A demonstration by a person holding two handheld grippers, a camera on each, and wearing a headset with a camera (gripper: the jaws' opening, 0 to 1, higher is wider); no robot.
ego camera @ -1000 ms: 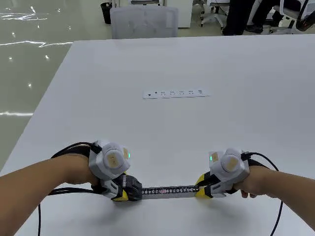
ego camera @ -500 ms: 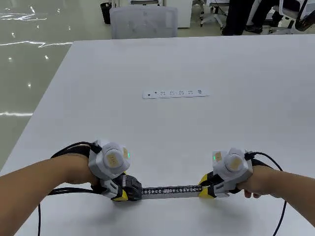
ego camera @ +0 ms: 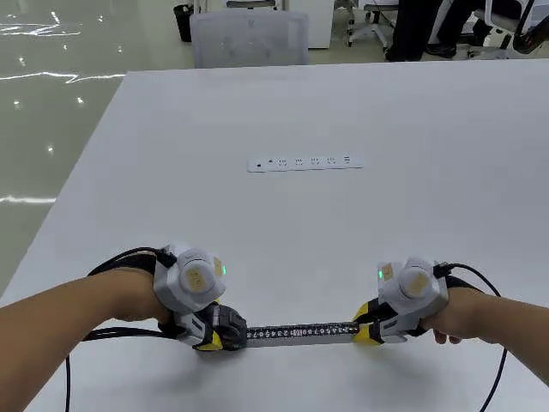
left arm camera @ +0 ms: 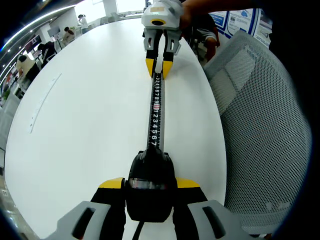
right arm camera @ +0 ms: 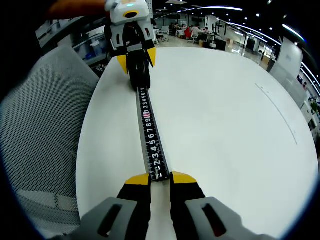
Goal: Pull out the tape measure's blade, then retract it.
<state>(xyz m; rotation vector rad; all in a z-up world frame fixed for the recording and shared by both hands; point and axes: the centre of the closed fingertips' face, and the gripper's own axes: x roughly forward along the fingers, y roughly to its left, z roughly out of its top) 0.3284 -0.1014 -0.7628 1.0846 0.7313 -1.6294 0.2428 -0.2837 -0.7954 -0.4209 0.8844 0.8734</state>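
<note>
A black tape measure case [ego camera: 229, 329] [left arm camera: 151, 186] [right arm camera: 138, 70] sits on the white table near its front edge, clamped in my left gripper [ego camera: 214, 335] [left arm camera: 150, 187]. Its blade [ego camera: 300, 331] [left arm camera: 156, 111] [right arm camera: 150, 135], printed with numbers, runs flat across the table to the right. My right gripper [ego camera: 364, 324] [right arm camera: 160, 181] is shut on the blade's end tip. In the left gripper view the right gripper [left arm camera: 159, 64] appears at the far end of the blade; in the right gripper view the left gripper [right arm camera: 135, 57] holds the case at the far end.
A white power strip [ego camera: 304, 162] lies mid-table. The table's near edge [ego camera: 283, 403] is close below the grippers. A grey mesh chair [left arm camera: 260, 130] [right arm camera: 45, 125] stands beside the table; another chair [ego camera: 250, 38] is at the far side. Cables [ego camera: 103, 330] trail from both wrists.
My right gripper has moved to the right with the blade's tip, drawing more blade out of the case. The left gripper and case have stayed put.
</note>
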